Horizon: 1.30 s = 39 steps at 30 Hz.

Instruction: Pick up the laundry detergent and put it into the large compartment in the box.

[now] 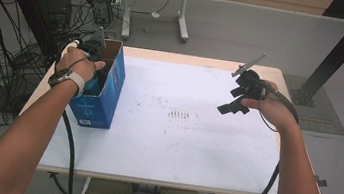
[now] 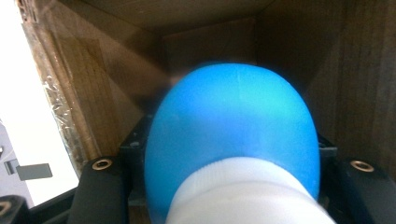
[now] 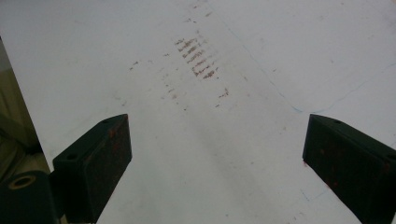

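- Rounded blue plastic bottle with a ribbed white cap (image 2: 233, 135): inside the open-topped blue cardboard box (image 1: 104, 95), cap end toward the left gripper view's camera, brown box walls all round it.
- Left gripper (image 1: 94, 66): reaches down into the box mouth, jaws clamped on the bottle from both sides; in the high view a bit of blue shows under the left hand (image 1: 77, 64).
- Box stands upright at the left edge of the white-topped table (image 1: 189, 144).
- Right gripper (image 1: 233, 105): well apart, over the table's right side, jaws spread wide, nothing between them; the scuffed tabletop lies beneath them.
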### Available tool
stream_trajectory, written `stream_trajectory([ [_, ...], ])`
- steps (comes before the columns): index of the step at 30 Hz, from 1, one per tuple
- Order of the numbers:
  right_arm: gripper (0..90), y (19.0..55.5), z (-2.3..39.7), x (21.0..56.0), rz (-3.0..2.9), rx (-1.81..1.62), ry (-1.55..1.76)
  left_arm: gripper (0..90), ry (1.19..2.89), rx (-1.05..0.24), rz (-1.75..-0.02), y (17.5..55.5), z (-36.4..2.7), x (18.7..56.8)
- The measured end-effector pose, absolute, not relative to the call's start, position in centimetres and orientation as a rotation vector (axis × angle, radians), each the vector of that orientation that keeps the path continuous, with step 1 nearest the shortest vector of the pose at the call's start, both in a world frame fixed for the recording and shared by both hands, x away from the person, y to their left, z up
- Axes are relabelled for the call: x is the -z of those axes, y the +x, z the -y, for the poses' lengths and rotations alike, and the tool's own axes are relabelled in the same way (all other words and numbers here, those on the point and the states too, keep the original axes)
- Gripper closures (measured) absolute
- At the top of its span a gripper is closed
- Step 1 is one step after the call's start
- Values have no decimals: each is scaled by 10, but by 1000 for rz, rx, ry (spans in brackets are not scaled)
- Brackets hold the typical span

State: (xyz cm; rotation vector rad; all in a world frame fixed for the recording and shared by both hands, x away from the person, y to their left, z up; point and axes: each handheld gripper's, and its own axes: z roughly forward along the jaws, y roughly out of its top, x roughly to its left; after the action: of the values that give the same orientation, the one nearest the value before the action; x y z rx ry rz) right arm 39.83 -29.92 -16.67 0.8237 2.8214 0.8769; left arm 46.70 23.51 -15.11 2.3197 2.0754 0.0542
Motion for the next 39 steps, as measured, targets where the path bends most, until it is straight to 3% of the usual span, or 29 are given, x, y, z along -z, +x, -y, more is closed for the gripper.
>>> stream_trajectory([
  [39,79,396,301,166,-2814,-882,824,386,2324,-54,-2074,466,-233,153],
])
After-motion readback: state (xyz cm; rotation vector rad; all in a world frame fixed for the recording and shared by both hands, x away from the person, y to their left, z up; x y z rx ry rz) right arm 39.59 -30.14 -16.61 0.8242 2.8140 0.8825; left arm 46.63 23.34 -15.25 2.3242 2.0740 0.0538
